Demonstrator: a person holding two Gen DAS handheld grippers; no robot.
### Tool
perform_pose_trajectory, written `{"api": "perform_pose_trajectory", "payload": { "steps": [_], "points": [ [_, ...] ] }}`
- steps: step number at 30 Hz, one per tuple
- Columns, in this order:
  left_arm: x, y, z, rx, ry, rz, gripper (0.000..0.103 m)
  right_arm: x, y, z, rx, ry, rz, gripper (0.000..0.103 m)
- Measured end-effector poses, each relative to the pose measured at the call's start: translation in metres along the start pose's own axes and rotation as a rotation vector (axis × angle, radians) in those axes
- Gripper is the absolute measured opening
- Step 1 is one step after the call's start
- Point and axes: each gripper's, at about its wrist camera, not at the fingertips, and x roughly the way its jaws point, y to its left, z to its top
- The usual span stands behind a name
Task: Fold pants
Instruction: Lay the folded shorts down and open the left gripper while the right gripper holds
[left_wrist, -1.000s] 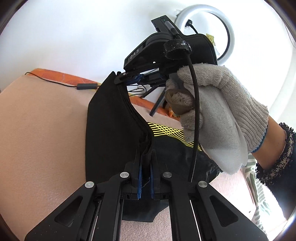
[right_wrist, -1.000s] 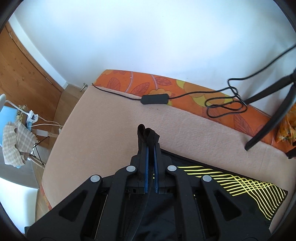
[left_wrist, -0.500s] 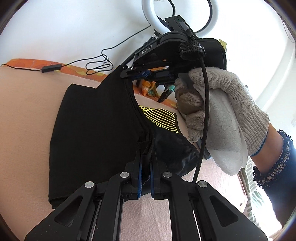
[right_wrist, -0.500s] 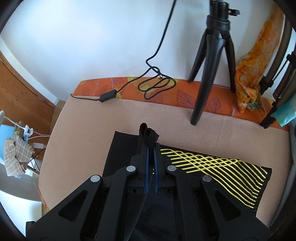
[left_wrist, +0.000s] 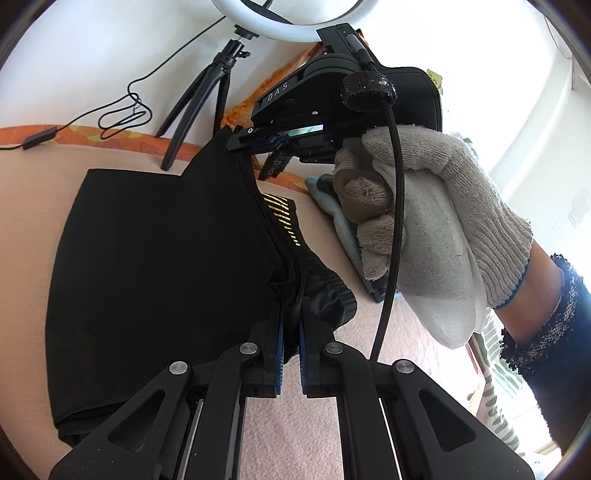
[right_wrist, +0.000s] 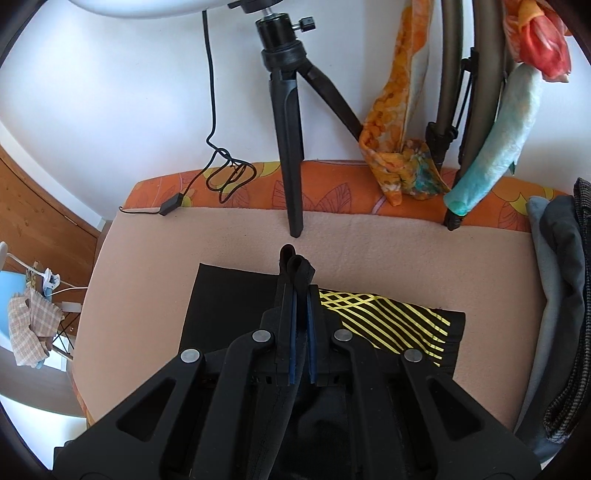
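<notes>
Item: black pants (left_wrist: 159, 258) with a yellow line print, part-folded on a beige blanket (left_wrist: 29, 177) over an orange leaf-patterned cover.

Location: a flat layer lies on the blanket. A second layer is lifted off it and hangs from one raised edge stretched between the two tools. The printed panel (right_wrist: 388, 317) shows bare to the right of the lifted layer.

Left gripper (left_wrist: 290, 332): jaws closed tight on a bunched fold of the black cloth at the near end of the raised edge, beside the ribbed waistband (left_wrist: 328, 291).

Right gripper (right_wrist: 300, 291): jaws likewise closed on cloth, a small tuft poking out past the tips. It holds the far end of the edge, close to the tripod (right_wrist: 288, 147) foot at the wall. A gloved hand (left_wrist: 424, 229) carries it, wrist to the right, tool angled down.

Governing relation: the held edge runs near to far, from the left gripper to the right. The uncovered print lies to its right, so the lifted layer probably has to go that way and be laid down flat.

Hand pose: both tools tip downward over the blanket. The right one sits nearer the wall, the left nearer the person.
</notes>
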Motion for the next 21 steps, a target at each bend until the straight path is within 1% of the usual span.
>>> {"api": "perform_pose_trajectory", "payload": {
  "steps": [6, 14, 18, 21],
  "points": [
    [0.02, -0.019, -0.002, 0.035, 0.027, -0.022, 0.005, -0.01, -0.027, -0.001, 0.022, -0.009, -0.009, 0.005],
    [0.054, -0.04, -0.004, 0.07, 0.074, -0.042, 0.005, -0.009, -0.066, -0.007, 0.053, -0.006, -0.03, 0.005],
    [0.062, -0.043, -0.002, 0.086, 0.088, -0.036, 0.005, -0.005, -0.083, -0.008, 0.073, 0.005, -0.023, 0.005],
    [0.064, -0.049, -0.003, 0.113, 0.098, -0.016, 0.005, 0.0, -0.092, -0.012, 0.088, 0.009, -0.02, 0.005]
  ]
}}
